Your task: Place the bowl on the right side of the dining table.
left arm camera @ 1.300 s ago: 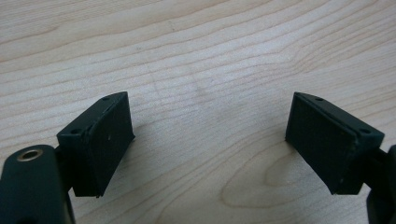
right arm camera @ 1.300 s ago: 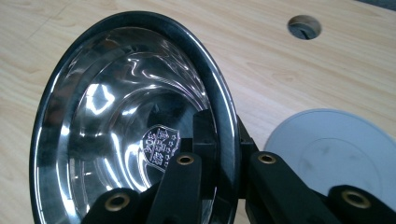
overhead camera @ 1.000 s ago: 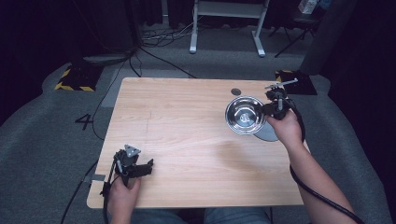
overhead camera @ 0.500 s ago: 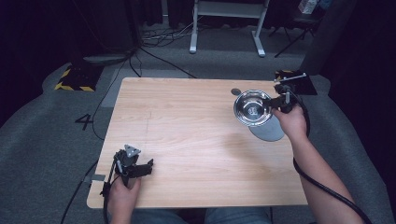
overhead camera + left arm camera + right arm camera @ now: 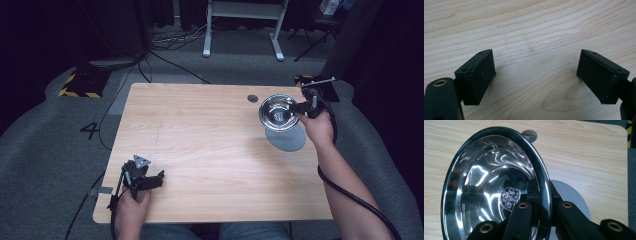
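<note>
Wooden table (image 5: 210, 150) occupied scene centre | grey disc (image 5: 287, 139) lay flat at far right | steel bowl (image 5: 278, 112) was held above disc, rim clamped by right gripper (image 5: 301, 107) | left gripper (image 5: 159, 178) rested near left, jaws wide apart, holding nothing

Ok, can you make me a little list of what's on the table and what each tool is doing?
table: light wooden top, small round hole near the far edge
bowl: shiny metal bowl, tilted, lifted by its rim
right tool: clamped on the bowl's rim, far right side
grey disc: flat round mat on the table under the bowl
left tool: jaws wide apart, nothing between them, near left corner
</note>
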`<state>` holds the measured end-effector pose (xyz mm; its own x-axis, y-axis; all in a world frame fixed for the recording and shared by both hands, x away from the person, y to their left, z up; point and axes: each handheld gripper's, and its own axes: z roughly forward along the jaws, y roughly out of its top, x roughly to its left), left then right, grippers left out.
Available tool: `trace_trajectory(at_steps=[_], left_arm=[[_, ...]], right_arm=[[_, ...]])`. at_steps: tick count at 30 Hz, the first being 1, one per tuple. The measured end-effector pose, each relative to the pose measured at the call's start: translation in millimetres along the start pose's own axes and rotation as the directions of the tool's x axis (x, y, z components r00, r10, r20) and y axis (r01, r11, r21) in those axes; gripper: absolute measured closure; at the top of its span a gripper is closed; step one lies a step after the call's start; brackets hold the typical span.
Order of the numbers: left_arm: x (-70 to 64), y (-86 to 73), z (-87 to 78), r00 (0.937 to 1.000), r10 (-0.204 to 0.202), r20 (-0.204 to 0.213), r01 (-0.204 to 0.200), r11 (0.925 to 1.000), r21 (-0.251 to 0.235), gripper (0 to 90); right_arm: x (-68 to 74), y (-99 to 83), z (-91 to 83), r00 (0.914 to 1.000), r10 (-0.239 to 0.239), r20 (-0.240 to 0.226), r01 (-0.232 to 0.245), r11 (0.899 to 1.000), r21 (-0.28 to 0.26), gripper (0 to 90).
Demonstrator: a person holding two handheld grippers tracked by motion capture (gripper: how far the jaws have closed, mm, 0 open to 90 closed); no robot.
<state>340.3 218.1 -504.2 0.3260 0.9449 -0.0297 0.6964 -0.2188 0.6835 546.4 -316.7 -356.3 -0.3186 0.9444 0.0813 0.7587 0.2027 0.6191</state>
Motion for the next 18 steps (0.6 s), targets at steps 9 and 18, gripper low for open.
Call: trace_trajectory(at_steps=[9,18], left_arm=[[0.0,0.0,0.0,1.0000,0.000,0.000,0.000,1.0000,0.000,15.2],[0.0,0.0,0.0,1.0000,0.000,0.000,0.000,1.0000,0.000,15.2]], right_arm=[[-18.7,-8.1,12.0,0.9991,0.034,0.026,-0.034,0.999,0.032,85.9],[-28.3,-15.2,27.5,0.9973,0.047,0.056,-0.051,0.996,0.069,85.9]])
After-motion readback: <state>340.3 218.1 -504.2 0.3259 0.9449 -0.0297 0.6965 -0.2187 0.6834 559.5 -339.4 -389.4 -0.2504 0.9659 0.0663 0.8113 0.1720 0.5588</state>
